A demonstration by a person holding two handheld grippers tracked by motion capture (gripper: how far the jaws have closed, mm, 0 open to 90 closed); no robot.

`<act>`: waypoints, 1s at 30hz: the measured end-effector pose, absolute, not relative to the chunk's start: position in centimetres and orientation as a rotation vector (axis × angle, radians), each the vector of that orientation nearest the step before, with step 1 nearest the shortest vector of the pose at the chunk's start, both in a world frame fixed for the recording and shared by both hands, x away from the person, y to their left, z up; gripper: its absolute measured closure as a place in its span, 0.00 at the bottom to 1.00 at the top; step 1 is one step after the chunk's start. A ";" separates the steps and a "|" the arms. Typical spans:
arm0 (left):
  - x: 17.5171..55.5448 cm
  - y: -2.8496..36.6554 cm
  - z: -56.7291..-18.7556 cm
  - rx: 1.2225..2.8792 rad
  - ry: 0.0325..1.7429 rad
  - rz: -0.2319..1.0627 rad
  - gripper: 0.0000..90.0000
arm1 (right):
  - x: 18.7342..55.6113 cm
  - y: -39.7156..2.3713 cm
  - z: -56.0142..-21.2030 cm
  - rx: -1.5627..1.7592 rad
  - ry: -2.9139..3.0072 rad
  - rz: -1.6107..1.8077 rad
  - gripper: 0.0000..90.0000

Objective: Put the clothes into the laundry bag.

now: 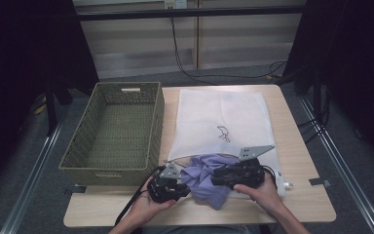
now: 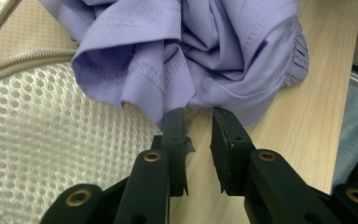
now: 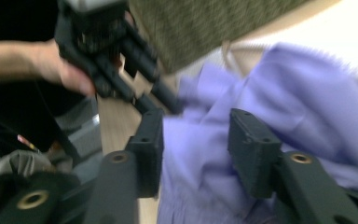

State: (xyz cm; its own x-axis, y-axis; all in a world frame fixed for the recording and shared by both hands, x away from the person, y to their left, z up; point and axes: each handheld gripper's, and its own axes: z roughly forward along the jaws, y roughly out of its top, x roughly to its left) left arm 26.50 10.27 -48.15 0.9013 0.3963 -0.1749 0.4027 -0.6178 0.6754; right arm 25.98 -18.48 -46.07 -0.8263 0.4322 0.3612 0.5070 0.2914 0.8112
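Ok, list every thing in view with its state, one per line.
Purple garment: crumpled, lying at the mouth of the bag.
Mesh laundry bag: flat on the table.
Woven basket: upright, nothing in it.
Left tool: jaws narrow, tips at the garment's edge.
Right tool: jaws apart over the garment.

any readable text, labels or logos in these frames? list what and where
No readable text in the three views.
Mesh laundry bag: a small dark printed squiggle-like mark, a drawing, no letters.
Wicker basket: no label.
Purple garment: no tag or print showing.
Wall outlet plate: too small to tell any marking.
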 end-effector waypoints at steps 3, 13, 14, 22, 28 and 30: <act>26.7 10.0 -48.1 2.314 0.567 -0.010 0.84 | 25.8 -17.8 -46.9 -0.895 -2.496 -1.521 0.54; 26.8 8.9 -48.7 2.311 0.560 -0.040 0.82 | 25.9 -15.9 -48.5 -0.863 -2.591 -1.430 0.41; 26.8 8.9 -48.7 2.314 0.559 -0.043 0.82 | 25.9 -15.7 -48.8 -0.848 -2.609 -1.426 0.39; 26.9 8.6 -48.9 2.303 0.561 -0.058 0.82 | 25.7 -14.9 -49.9 -0.817 -2.673 -1.371 0.37; 27.0 8.5 -49.0 2.292 0.579 -0.085 0.82 | 25.8 -14.7 -50.1 -0.838 -2.726 -1.321 0.50; 27.0 8.5 -49.1 2.281 0.584 -0.092 0.82 | 25.9 -14.7 -50.0 -0.841 -2.751 -1.302 0.56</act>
State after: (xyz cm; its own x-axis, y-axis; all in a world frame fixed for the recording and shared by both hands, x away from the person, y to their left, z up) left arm 27.01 8.54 -49.07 0.8927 0.3820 -0.2393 0.4369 -0.6027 0.6678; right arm 25.91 -14.72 -50.02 -0.8580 0.4705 0.2059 0.4575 0.5178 0.7229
